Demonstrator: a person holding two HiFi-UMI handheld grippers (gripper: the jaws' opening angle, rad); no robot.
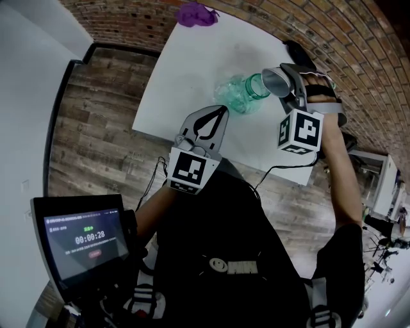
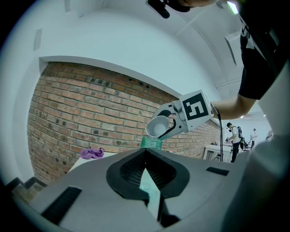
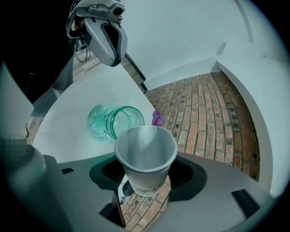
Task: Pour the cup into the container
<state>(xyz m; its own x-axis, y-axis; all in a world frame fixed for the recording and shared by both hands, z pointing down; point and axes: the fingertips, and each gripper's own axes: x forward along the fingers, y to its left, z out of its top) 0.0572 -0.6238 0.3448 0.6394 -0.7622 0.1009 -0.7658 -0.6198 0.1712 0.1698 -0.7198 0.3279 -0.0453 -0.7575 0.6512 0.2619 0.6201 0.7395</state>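
So here we've got the right gripper (image 1: 289, 86) clamped on a grey paper cup (image 3: 146, 154), jaws pinching it low down near the base. The cup is tipped over, with its open mouth facing the neck of the green glass jar (image 1: 238, 96) and its rim right up by the jar's rim; we can't tell if the two actually touch. The jar stands on the white table (image 1: 186, 70), roughly mid-table, towards the near edge. Our left gripper (image 1: 221, 110) is held about level, its jaw tips drawn together with nothing pinched. It points at the jar from just beside it, and the green glass shows through the slit behind the tips. A purple cloth (image 1: 195, 14) sits at the far end by the brick wall.
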